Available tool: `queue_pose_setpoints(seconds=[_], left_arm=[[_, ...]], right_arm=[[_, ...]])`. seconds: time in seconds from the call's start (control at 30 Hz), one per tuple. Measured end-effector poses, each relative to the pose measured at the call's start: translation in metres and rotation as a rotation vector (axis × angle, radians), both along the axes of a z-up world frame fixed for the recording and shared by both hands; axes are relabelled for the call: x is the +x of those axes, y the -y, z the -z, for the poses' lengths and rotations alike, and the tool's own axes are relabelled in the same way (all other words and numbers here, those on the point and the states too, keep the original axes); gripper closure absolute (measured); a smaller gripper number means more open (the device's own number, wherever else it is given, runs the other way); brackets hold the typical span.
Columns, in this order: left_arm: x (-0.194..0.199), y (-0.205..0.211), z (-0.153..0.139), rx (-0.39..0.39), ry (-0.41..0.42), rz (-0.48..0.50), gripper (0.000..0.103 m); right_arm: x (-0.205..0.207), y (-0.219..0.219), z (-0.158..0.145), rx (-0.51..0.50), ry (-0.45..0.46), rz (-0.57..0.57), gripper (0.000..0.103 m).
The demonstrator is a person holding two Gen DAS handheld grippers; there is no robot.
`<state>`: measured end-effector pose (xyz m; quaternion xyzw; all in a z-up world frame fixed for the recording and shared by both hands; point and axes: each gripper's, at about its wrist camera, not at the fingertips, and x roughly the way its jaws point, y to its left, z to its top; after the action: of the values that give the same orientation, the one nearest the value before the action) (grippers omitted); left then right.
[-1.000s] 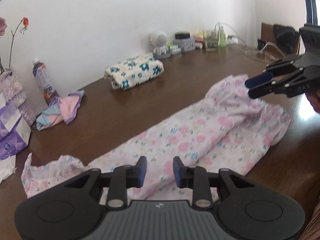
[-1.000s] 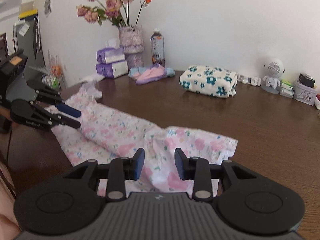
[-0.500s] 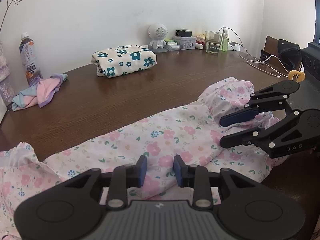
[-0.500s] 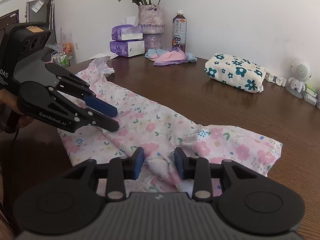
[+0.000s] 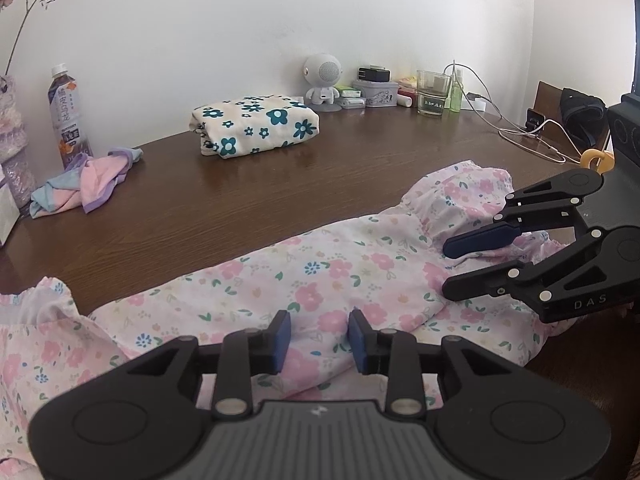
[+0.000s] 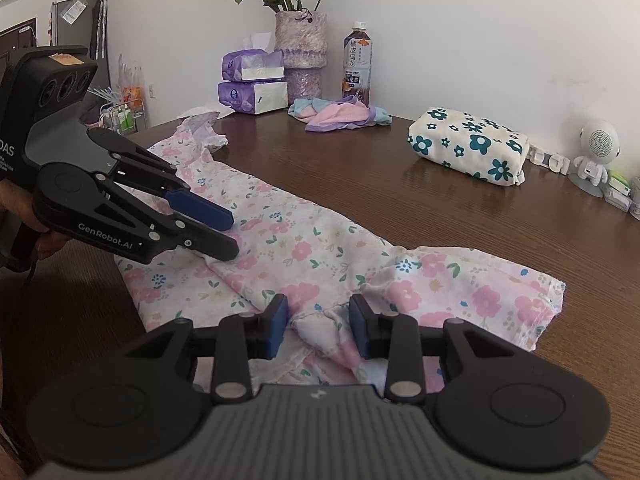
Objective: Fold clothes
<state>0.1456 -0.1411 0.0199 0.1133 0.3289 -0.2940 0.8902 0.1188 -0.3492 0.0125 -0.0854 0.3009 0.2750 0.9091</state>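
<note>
Pink floral garment (image 5: 320,276) lies in a long band across the lower half of both frames on the brown surface (image 5: 280,184), one end bunched at the lower left of the left wrist view. The left gripper (image 5: 319,338) and the right gripper (image 6: 318,326) each hover low over the near edge, fingers partly apart with cloth between them; neither seems to pinch it yet. In the right wrist view a raised ridge of fabric sits in the gap. To grip well, both pairs should likely close on the same edge layers, then lift together so the fold stays even. A folded flowered bundle (image 5: 256,126) rests at upper centre.
</note>
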Motion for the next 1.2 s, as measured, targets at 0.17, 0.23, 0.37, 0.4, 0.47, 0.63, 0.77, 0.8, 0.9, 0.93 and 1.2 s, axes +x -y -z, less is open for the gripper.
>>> queue_pose_setpoints(seconds=[0.17, 0.23, 0.37, 0.4, 0.47, 0.63, 0.77, 0.8, 0.9, 0.93, 1.2], left_arm=[[-0.001, -0.001, 0.001, -0.004, 0.002, -0.002, 0.072], [-0.001, -0.001, 0.001, -0.006, 0.003, -0.003, 0.072], [-0.001, -0.002, 0.001, -0.01, 0.006, -0.006, 0.071], [-0.001, -0.002, 0.002, -0.012, 0.006, -0.007, 0.071], [-0.001, -0.002, 0.002, -0.014, 0.008, -0.009, 0.07], [-0.002, -0.003, 0.003, -0.02, 0.011, -0.014, 0.069], [-0.002, -0.004, 0.004, -0.025, 0.015, -0.016, 0.069], [-0.003, -0.005, 0.004, -0.027, 0.017, -0.016, 0.069], [-0.004, -0.005, 0.005, -0.032, 0.022, -0.017, 0.069], [-0.004, -0.005, 0.005, -0.032, 0.023, -0.018, 0.069], [-0.006, 0.005, -0.002, -0.021, 0.032, 0.001, 0.071]], right_arm=[[0.0, 0.001, 0.0, 0.003, 0.001, 0.002, 0.07], [-0.001, 0.001, 0.0, 0.004, 0.002, 0.003, 0.07], [-0.002, 0.004, 0.0, 0.013, -0.001, 0.009, 0.07], [-0.003, 0.005, -0.001, 0.018, -0.003, 0.015, 0.07], [-0.004, 0.009, -0.001, 0.029, -0.007, 0.03, 0.07], [-0.009, 0.022, -0.002, 0.052, -0.019, 0.084, 0.071], [-0.016, 0.041, 0.0, 0.077, -0.05, 0.152, 0.071], [-0.018, 0.046, 0.001, 0.079, -0.052, 0.168, 0.071], [-0.026, 0.059, 0.001, 0.08, -0.053, 0.224, 0.072], [-0.028, 0.064, 0.001, 0.083, -0.054, 0.238, 0.076], [-0.043, 0.076, -0.015, 0.182, -0.026, 0.283, 0.077]])
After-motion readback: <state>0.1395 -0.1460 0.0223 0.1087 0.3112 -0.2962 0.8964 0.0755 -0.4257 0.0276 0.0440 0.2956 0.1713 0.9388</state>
